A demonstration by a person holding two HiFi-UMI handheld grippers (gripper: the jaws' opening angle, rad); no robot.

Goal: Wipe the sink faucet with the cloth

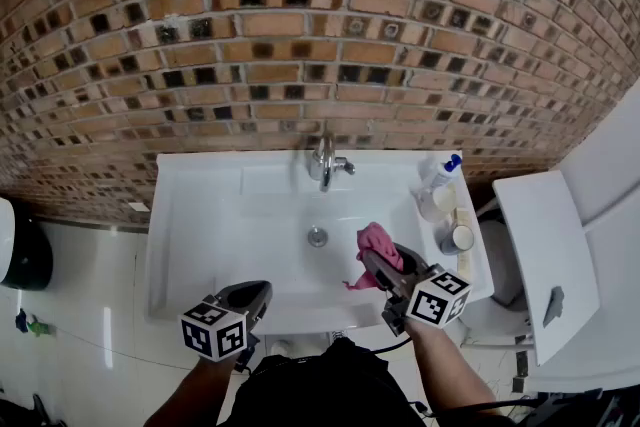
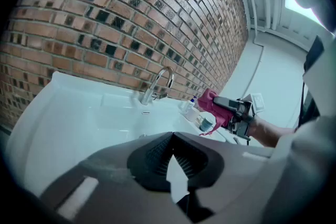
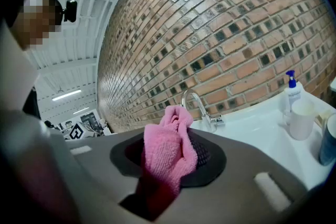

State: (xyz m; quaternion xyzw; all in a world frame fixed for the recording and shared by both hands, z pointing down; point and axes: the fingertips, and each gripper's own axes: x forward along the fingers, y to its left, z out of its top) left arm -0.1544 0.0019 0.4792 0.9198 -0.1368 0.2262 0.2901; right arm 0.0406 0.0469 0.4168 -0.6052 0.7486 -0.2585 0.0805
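A white sink (image 1: pixel 200 235) stands against a brick wall (image 1: pixel 300 35), with the faucet (image 1: pixel 323 162) at the middle of its back edge, its curved spout arching forward over the basin. The drain (image 1: pixel 317 236) lies in the basin just in front of it. The right gripper (image 1: pixel 378 265) is over the right part of the basin, and its jaws are clenched on a pink cloth (image 3: pixel 168 157). The cloth is bunched between the pads, with a fold standing up past the jaw tips and a tail hanging below. It is to the right of the drain and clear of the faucet, touching neither. The left gripper (image 1: pixel 258 293) is at the sink's front edge, left of the right one and well apart from the cloth. Its jaws are drawn together with nothing between them, and it points toward the basin. On the sink's right ledge a soap bottle (image 1: pixel 440 177) with a blue pump stands nearest the wall, a white cup (image 1: pixel 437 203) is just in front of it, and a second cup (image 1: pixel 458 238) is nearer the front. On the floor at far left sits a black bin (image 1: pixel 25 255).
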